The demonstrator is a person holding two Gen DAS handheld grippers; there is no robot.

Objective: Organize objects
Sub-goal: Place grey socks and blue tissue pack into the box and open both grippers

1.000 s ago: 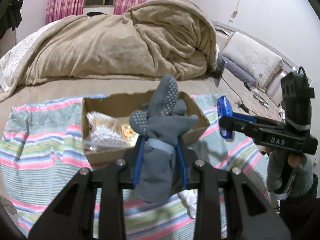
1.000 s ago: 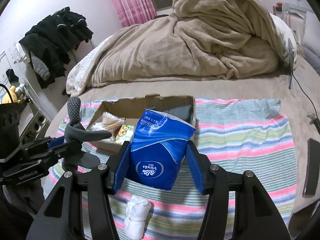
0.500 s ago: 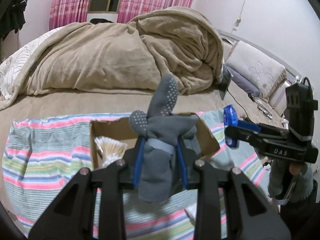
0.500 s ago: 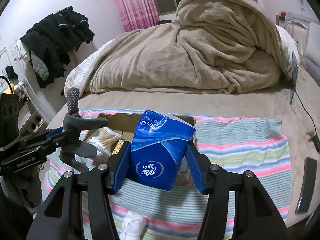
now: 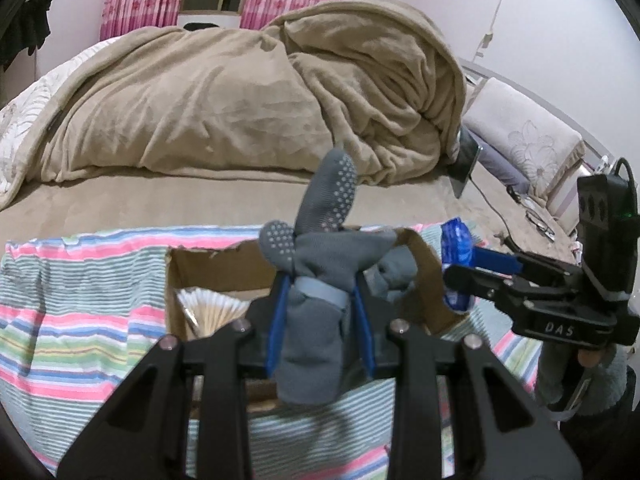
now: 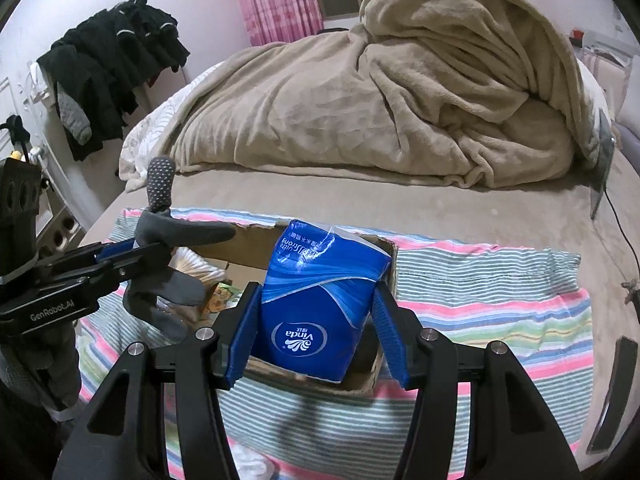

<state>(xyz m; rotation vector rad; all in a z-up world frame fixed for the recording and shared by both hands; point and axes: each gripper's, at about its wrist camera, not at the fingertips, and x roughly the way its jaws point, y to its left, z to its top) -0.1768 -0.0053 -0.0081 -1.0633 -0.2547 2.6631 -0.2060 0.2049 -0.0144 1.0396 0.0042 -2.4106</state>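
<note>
My left gripper is shut on a bundle of grey socks with dotted soles, held above the open cardboard box. My right gripper grips a blue tissue pack over the right part of the same box. Each gripper shows in the other's view: the right gripper with the tissue pack, and the left gripper with the socks. Cotton swabs and a small yellow packet lie inside the box.
The box sits on a striped cloth spread over the bed. A heaped beige blanket fills the far side. A white rolled sock lies near the front edge. A dark phone lies at the right, and dark clothes hang at the left.
Both grippers have moved forward over the box, each keeping its load. The box now sits closer and lower in both views.
</note>
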